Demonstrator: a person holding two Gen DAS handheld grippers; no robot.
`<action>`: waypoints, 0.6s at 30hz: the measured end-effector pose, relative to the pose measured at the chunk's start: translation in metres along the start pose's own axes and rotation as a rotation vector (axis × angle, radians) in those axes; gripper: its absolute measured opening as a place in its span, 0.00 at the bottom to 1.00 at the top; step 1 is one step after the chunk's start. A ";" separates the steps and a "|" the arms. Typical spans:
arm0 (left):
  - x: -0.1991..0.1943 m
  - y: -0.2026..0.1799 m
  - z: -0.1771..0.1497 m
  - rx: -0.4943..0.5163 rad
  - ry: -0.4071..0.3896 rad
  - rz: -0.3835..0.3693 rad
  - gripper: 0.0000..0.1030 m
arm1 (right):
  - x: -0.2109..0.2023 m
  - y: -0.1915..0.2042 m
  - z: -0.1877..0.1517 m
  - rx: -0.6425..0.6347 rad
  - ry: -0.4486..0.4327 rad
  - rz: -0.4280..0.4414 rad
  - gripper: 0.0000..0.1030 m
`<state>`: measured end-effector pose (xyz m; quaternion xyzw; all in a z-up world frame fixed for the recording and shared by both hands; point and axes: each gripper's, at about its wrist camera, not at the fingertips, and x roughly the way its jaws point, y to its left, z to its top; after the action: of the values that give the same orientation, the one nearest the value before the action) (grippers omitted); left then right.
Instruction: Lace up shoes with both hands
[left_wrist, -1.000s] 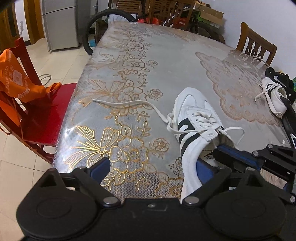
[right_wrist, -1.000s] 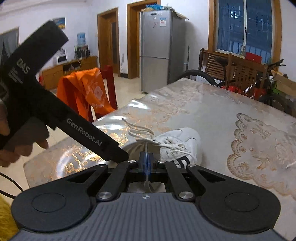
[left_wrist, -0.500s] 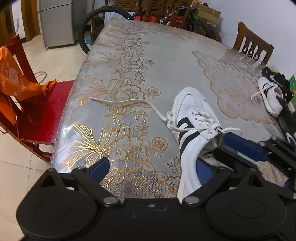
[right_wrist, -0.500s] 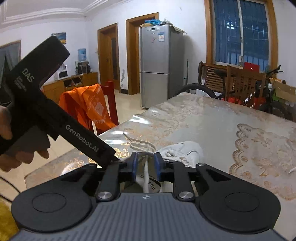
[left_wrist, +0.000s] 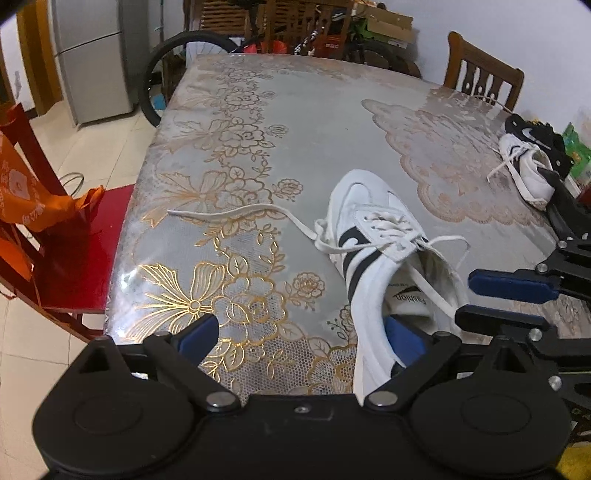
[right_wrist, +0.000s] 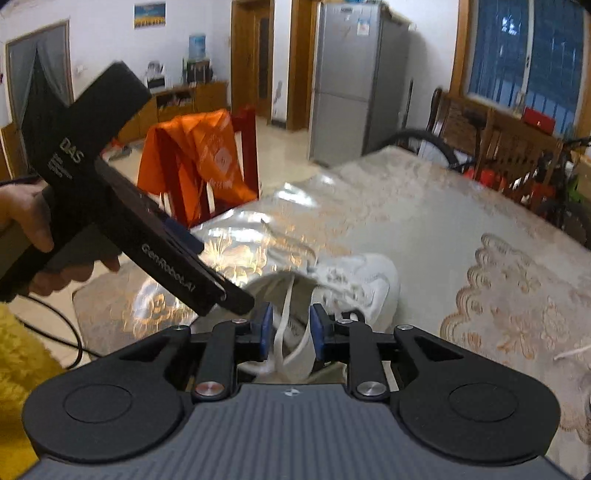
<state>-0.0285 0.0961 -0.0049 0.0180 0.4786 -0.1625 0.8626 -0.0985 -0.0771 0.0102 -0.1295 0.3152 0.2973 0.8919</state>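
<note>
On the table's near left corner, one lace end trails flat from the striped shoe. Left claw gapes wide astride the heel wall, gripping nothing. Right claw has just parted, narrow, its lace slack between the pads: it may slip out. Shoes: three counted; two farther right.

Holds the left gripper spread wide and pitched steeply down, one pad tucked inside the heel of the white sneaker. Grasps its handle in the left hand. Aims the right gripper down more shallowly; has just been parting its jaws, now slightly apart, the white shoelace loose between them, unpinched.
</note>
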 end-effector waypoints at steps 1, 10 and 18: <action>0.000 0.000 0.000 0.003 0.000 -0.003 0.94 | 0.003 0.002 0.000 -0.011 0.015 -0.001 0.20; -0.007 -0.004 -0.002 0.035 -0.012 -0.019 0.93 | 0.009 0.010 0.001 -0.057 0.026 -0.029 0.18; -0.014 -0.002 -0.006 0.024 -0.028 -0.036 0.93 | 0.011 0.008 0.004 -0.051 0.074 -0.004 0.18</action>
<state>-0.0404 0.0990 0.0034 0.0173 0.4650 -0.1840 0.8658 -0.0945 -0.0637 0.0058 -0.1636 0.3403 0.2983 0.8766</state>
